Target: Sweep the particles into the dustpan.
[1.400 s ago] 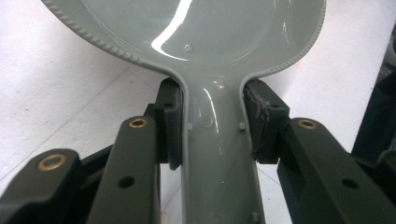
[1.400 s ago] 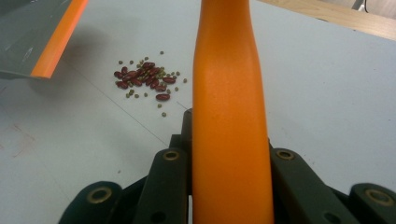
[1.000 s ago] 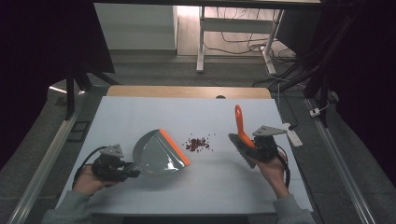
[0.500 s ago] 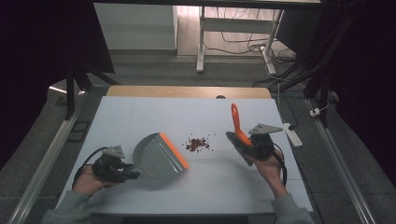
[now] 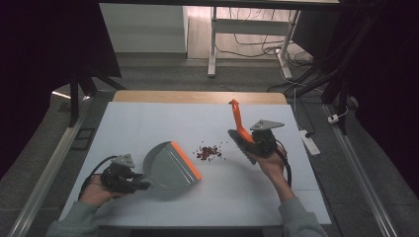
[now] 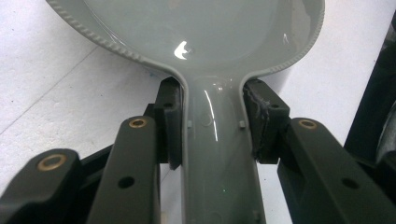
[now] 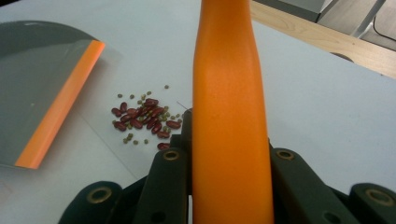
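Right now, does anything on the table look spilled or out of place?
Yes. A small heap of red beans with scattered green ones lies loose on the white table, between the dustpan and the brush. Nothing else stands out.

We see glossy grey plastic on the dustpan [image 6: 205, 42], light glinting off its smooth bowl, with a matt orange lip [image 7: 58, 105] at its edge. The brush handle [image 7: 231, 121] looks like smooth, satin orange plastic. The beans [image 7: 147, 119] at nine o'clock of it shine dark red on the matt white table [image 7: 327, 107].
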Demonstrator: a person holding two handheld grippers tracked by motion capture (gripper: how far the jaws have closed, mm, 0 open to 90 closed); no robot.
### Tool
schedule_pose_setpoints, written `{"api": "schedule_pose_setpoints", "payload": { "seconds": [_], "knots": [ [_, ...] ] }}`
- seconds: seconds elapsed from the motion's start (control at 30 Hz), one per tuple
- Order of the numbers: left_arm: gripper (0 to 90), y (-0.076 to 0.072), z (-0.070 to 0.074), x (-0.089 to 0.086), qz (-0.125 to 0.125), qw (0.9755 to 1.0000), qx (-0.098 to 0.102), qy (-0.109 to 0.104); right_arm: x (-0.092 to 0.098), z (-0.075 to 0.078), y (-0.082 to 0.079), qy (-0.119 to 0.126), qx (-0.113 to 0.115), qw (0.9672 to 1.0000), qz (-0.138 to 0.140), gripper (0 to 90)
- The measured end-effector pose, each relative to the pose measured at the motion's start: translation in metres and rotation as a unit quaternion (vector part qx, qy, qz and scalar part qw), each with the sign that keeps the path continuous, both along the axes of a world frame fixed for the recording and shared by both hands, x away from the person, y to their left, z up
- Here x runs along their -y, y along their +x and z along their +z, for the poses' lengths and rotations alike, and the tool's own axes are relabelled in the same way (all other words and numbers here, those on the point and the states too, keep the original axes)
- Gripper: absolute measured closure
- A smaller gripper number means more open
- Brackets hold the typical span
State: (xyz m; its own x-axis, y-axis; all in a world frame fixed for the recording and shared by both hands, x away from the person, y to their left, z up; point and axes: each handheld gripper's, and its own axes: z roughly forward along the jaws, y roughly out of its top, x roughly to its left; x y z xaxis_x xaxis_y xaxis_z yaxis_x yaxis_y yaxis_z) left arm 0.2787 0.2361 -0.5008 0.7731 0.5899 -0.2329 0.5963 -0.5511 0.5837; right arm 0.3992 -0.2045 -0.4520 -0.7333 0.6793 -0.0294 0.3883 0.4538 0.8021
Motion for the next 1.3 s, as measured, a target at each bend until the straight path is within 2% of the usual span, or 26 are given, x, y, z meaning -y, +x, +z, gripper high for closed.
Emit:
{"api": "schedule_pose_setpoints", "payload": {
  "seconds": [0.13,0.27,0.4,0.6,0.8,0.9,0.97,1.3],
  "knots": [
    [61.0,0.000,0.000,0.001,0.001,1.0000,-0.002,-0.007,-0.003,-0.002,0.006,-0.011,-0.001,0.9999,-0.002,76.6],
    [61.0,0.001,0.000,0.003,-0.005,1.0000,-0.005,-0.005,-0.008,-0.003,0.009,-0.023,-0.003,0.9997,-0.003,76.6],
    [61.0,0.002,0.001,0.003,0.000,1.0000,-0.005,-0.008,-0.013,-0.003,0.015,-0.029,-0.004,0.9996,-0.003,76.6],
    [61.0,0.012,-0.003,0.010,-0.017,0.9997,-0.016,0.005,-0.024,-0.006,0.037,-0.041,-0.016,0.9989,-0.017,76.5],
    [61.0,0.012,-0.004,0.014,-0.021,0.9996,-0.017,0.008,-0.029,-0.018,0.061,-0.066,-0.034,0.9963,-0.043,76.6],
    [61.0,0.011,-0.005,0.015,-0.016,0.9996,-0.018,0.012,-0.032,-0.022,0.068,-0.069,-0.040,0.9956,-0.050,76.6],
    [61.0,0.011,-0.005,0.016,-0.013,0.9996,-0.018,0.017,-0.034,-0.024,0.071,-0.070,-0.041,0.9953,-0.052,76.5],
    [61.0,0.010,-0.004,0.016,-0.013,0.9996,-0.017,0.019,-0.039,-0.032,0.077,-0.079,-0.047,0.9943,-0.053,76.6]
  ]
}}
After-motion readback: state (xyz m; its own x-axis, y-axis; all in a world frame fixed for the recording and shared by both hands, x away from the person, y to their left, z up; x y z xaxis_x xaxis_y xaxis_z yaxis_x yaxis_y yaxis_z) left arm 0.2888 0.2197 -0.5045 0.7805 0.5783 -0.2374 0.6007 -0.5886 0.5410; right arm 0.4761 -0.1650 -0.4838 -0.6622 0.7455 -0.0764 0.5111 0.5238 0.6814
